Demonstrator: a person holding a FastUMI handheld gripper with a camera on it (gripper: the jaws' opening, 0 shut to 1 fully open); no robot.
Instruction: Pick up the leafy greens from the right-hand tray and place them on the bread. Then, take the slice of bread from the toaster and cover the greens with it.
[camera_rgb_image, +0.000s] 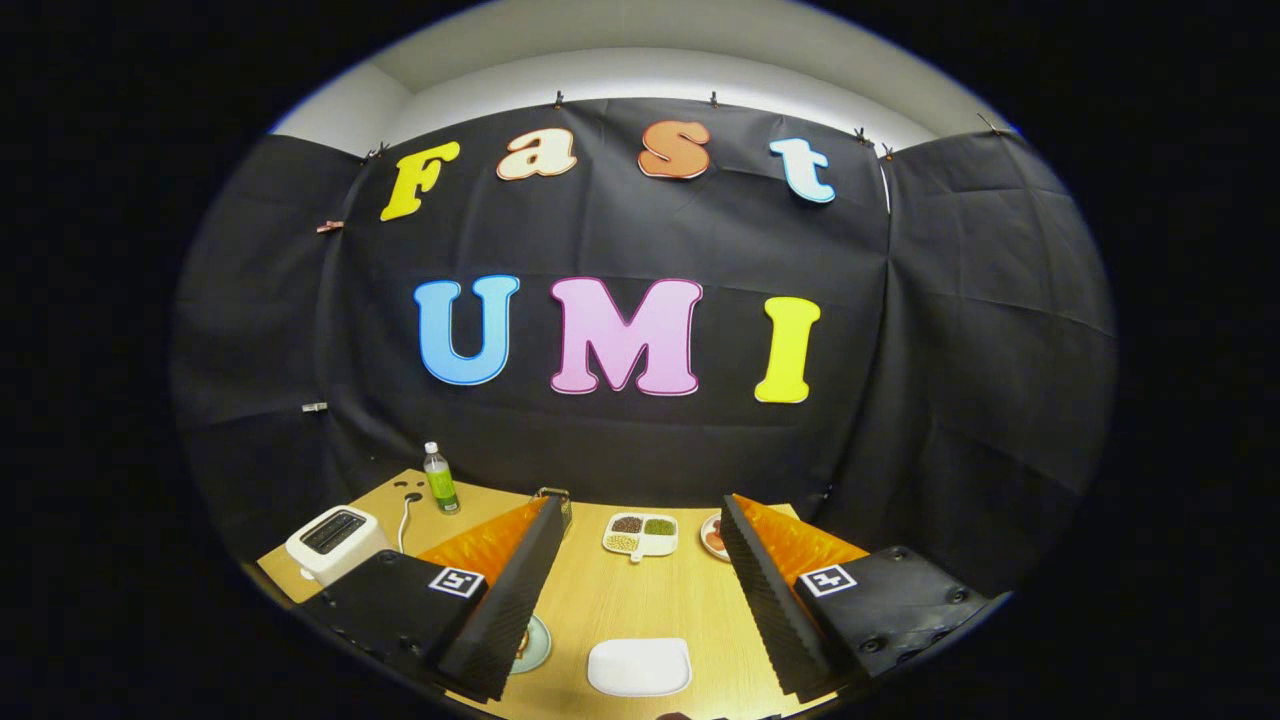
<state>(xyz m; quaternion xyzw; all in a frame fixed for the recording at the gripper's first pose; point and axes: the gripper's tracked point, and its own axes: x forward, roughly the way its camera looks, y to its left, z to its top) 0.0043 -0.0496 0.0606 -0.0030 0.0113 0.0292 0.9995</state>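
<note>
I'm holding the gripper (640, 600) with fingers spread wide and gripping nothing, above a white plate (640, 666). I can't make out greens or bread; the divided tray (640, 535) and far-left toaster (330, 541) are sitting well beyond, so I'm risking a blind, misjudged reach.

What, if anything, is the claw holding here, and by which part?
Nothing is held. The claw is open, its fingers spread wide above the table, with only bare tabletop and a white plate between them.
</note>
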